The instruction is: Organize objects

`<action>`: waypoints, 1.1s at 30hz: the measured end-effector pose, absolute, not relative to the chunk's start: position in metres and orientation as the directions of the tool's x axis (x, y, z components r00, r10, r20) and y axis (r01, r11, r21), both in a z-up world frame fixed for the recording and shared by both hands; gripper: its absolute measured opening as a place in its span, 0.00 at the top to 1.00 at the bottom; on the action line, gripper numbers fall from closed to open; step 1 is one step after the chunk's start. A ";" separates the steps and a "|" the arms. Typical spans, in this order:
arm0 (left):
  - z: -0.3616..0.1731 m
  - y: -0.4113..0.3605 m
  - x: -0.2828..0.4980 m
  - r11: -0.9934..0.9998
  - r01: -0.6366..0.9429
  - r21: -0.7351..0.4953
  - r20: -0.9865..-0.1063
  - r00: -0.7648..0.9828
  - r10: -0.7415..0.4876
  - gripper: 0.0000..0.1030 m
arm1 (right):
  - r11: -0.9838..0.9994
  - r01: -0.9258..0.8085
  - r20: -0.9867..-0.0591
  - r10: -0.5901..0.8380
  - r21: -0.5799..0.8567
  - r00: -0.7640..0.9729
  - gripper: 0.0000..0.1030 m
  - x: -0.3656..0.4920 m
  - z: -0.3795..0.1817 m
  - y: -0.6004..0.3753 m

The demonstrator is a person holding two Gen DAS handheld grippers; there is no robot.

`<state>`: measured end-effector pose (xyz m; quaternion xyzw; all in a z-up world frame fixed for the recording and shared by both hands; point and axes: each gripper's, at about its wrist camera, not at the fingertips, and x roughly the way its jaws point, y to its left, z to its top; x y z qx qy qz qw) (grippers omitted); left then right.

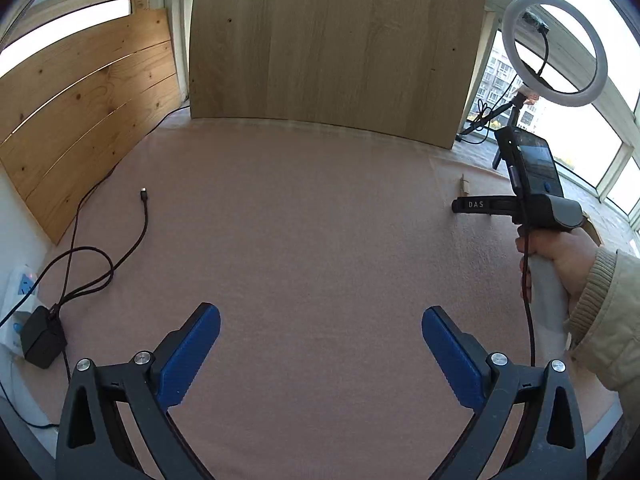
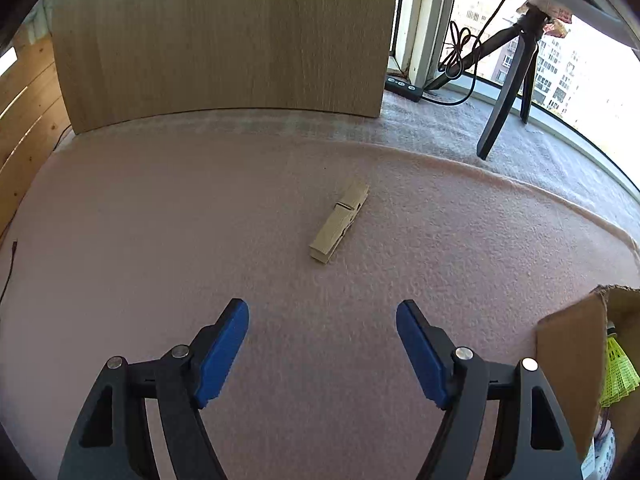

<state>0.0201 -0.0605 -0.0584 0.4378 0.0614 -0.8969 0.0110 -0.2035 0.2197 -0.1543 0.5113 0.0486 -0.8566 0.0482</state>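
A wooden clothespin [image 2: 339, 221] lies flat on the pink cloth, a short way ahead of my right gripper [image 2: 322, 314], which is open and empty. It also shows small in the left wrist view [image 1: 464, 186], just beyond the right gripper's black body [image 1: 532, 196]. A cardboard box [image 2: 576, 364] stands at the right, with a yellow shuttlecock [image 2: 618, 376] inside it. My left gripper [image 1: 321, 320] is open and empty above bare cloth.
A light wooden board [image 1: 336, 44] stands upright at the back. Pine planks [image 1: 84, 120] lean at the left. A black cable [image 1: 132, 240] runs to a charger [image 1: 40, 340] at the left edge. A ring light [image 1: 554, 48] on a tripod [image 2: 508, 92] stands at the back right.
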 end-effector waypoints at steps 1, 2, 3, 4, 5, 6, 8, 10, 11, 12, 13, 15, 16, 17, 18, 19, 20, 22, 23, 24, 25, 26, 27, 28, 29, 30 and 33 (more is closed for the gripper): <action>-0.063 -0.062 0.021 -0.991 0.082 -0.103 -0.793 -0.608 0.032 0.01 | -0.992 0.118 -0.870 -0.030 -0.032 -0.491 0.38 -0.209 -0.153 0.220; -0.068 -0.064 0.024 -0.991 0.090 -0.102 -0.798 -0.602 0.028 0.01 | -0.993 0.106 -0.868 -0.014 -0.044 -0.496 0.39 -0.215 -0.153 0.219; -0.072 -0.067 0.025 -0.990 0.099 -0.097 -0.802 -0.597 0.019 0.01 | -0.994 0.097 -0.866 -0.008 -0.047 -0.500 0.43 -0.220 -0.152 0.220; -0.075 -0.071 0.026 -0.990 0.107 -0.093 -0.806 -0.592 0.012 0.01 | -0.995 0.089 -0.864 -0.002 -0.049 -0.503 0.52 -0.224 -0.152 0.221; -0.077 -0.074 0.026 -0.989 0.114 -0.093 -0.809 -0.588 0.008 0.01 | -0.996 0.082 -0.864 -0.003 -0.044 -0.503 0.55 -0.230 -0.152 0.223; -0.078 -0.078 0.027 -0.988 0.121 -0.094 -0.809 -0.587 0.005 0.01 | -0.997 0.074 -0.865 -0.010 -0.032 -0.502 0.62 -0.233 -0.152 0.225; -0.079 -0.086 0.027 -0.986 0.137 -0.092 -0.808 -0.590 -0.006 0.01 | -0.998 0.062 -0.868 -0.023 -0.009 -0.496 0.72 -0.237 -0.152 0.228; -0.079 -0.092 0.025 -0.985 0.148 -0.090 -0.808 -0.589 -0.015 0.01 | -0.998 0.069 -0.868 -0.030 -0.005 -0.495 0.87 -0.235 -0.152 0.227; -0.078 -0.093 0.024 -0.984 0.151 -0.092 -0.808 -0.590 -0.015 0.01 | -0.997 0.072 -0.868 -0.034 -0.002 -0.496 0.89 -0.233 -0.152 0.226; -0.078 -0.094 0.023 -0.984 0.151 -0.094 -0.807 -0.590 -0.013 0.01 | -0.997 0.073 -0.867 -0.033 -0.004 -0.497 0.89 -0.230 -0.153 0.226; -0.079 -0.095 0.023 -0.984 0.151 -0.095 -0.806 -0.592 -0.013 0.01 | -0.997 0.079 -0.867 -0.037 -0.002 -0.497 0.89 -0.226 -0.153 0.224; -0.079 -0.095 0.023 -0.984 0.151 -0.095 -0.805 -0.593 -0.014 0.01 | -0.995 0.100 -0.868 -0.062 0.014 -0.493 0.89 -0.214 -0.153 0.222; -0.080 -0.094 0.022 -0.984 0.149 -0.095 -0.806 -0.591 -0.011 0.01 | -0.993 0.114 -0.869 -0.072 0.019 -0.490 0.89 -0.205 -0.152 0.221; -0.081 -0.093 0.021 -0.985 0.145 -0.097 -0.809 -0.588 -0.007 0.01 | -0.991 0.130 -0.870 -0.083 0.022 -0.486 0.89 -0.196 -0.152 0.219; -0.083 -0.090 0.021 -0.985 0.140 -0.098 -0.811 -0.586 -0.003 0.01 | -0.988 0.153 -0.871 -0.092 0.020 -0.482 0.89 -0.185 -0.151 0.217; -0.084 -0.088 0.021 -0.986 0.135 -0.098 -0.812 -0.583 0.001 0.01 | -0.984 0.176 -0.872 -0.099 0.015 -0.480 0.89 -0.172 -0.151 0.214; -0.085 -0.084 0.021 -0.987 0.128 -0.097 -0.813 -0.582 0.004 0.01 | -0.981 0.193 -0.872 -0.108 0.015 -0.478 0.89 -0.158 -0.151 0.213; -0.090 -0.076 0.019 -0.989 0.116 -0.097 -0.818 -0.576 0.013 0.01 | -0.974 0.226 -0.871 -0.128 0.021 -0.474 0.89 -0.127 -0.151 0.209; -0.092 -0.072 0.019 -0.989 0.109 -0.099 -0.819 -0.573 0.019 0.01 | -0.970 0.241 -0.871 -0.133 0.017 -0.474 0.89 -0.111 -0.151 0.207; -0.095 -0.067 0.018 -0.990 0.103 -0.098 -0.823 -0.568 0.023 0.01 | -0.968 0.251 -0.871 -0.141 0.021 -0.471 0.89 -0.094 -0.151 0.206; -0.097 -0.062 0.016 -0.991 0.094 -0.098 -0.827 -0.561 0.028 0.01 | -0.967 0.253 -0.871 -0.150 0.030 -0.468 0.89 -0.079 -0.151 0.207; -0.099 -0.057 0.014 -0.992 0.082 -0.099 -0.829 -0.557 0.037 0.01 | -0.966 0.253 -0.871 -0.159 0.042 -0.465 0.89 -0.064 -0.150 0.209; -0.101 -0.052 0.013 -0.993 0.070 -0.098 -0.830 -0.557 0.042 0.01 | -0.967 0.250 -0.871 -0.166 0.052 -0.462 0.89 -0.050 -0.150 0.210; -0.102 -0.046 0.013 -0.994 0.059 -0.093 -0.830 -0.556 0.045 0.01 | -0.969 0.241 -0.870 -0.171 0.063 -0.462 0.89 -0.036 -0.150 0.212; -0.103 -0.039 0.012 -0.995 0.045 -0.090 -0.831 -0.555 0.050 0.01 | -0.971 0.227 -0.869 -0.177 0.077 -0.462 0.89 -0.023 -0.151 0.216; -0.103 -0.033 0.012 -0.996 0.030 -0.089 -0.830 -0.555 0.057 0.01 | -0.972 0.217 -0.867 -0.180 0.085 -0.465 0.89 -0.012 -0.151 0.220; -0.105 -0.016 0.012 -0.997 -0.005 -0.075 -0.832 -0.551 0.065 0.01 | -0.975 0.206 -0.861 -0.175 0.084 -0.478 0.89 0.010 -0.152 0.227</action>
